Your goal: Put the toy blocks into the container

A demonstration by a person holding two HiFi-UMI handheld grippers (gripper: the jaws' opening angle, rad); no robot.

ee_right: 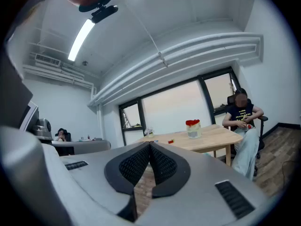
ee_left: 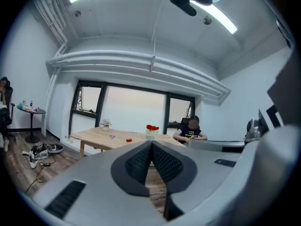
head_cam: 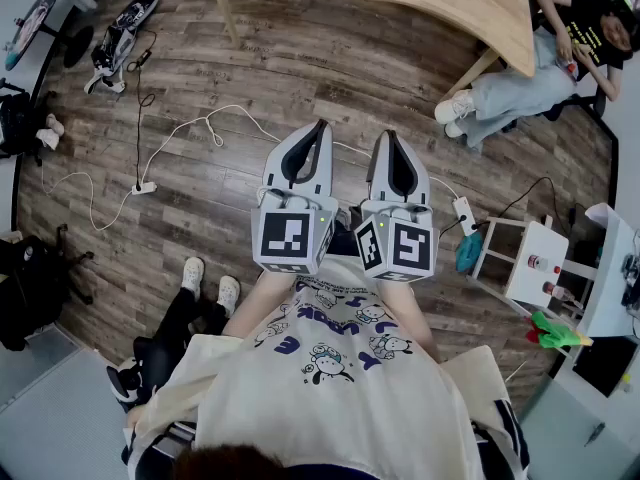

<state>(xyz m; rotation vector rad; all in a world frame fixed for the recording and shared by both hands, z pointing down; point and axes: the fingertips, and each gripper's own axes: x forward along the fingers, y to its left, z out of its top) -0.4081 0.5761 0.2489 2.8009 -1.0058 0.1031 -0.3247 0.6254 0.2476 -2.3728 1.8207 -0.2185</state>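
Observation:
I stand on the wooden floor, some way from the light wooden table (head_cam: 480,8). My left gripper (head_cam: 320,125) and right gripper (head_cam: 390,136) are held side by side in front of me, pointing roughly level toward it. Both are shut, pads meeting at the tips, with nothing between them. In the left gripper view, past the left gripper (ee_left: 151,142), a clear container (ee_left: 151,131) with red at its top stands on the table (ee_left: 94,136), with a small red block (ee_left: 129,139) near it. The right gripper (ee_right: 150,144) faces the same container (ee_right: 193,128) and a red block (ee_right: 170,141).
A person (head_cam: 540,68) sits on a chair at the table's right end. Cables (head_cam: 180,138) and a power strip lie on the floor ahead, shoes (head_cam: 120,38) farther left. A white shelf unit (head_cam: 525,258) stands at the right. Someone's legs (head_cam: 190,308) are close behind my left.

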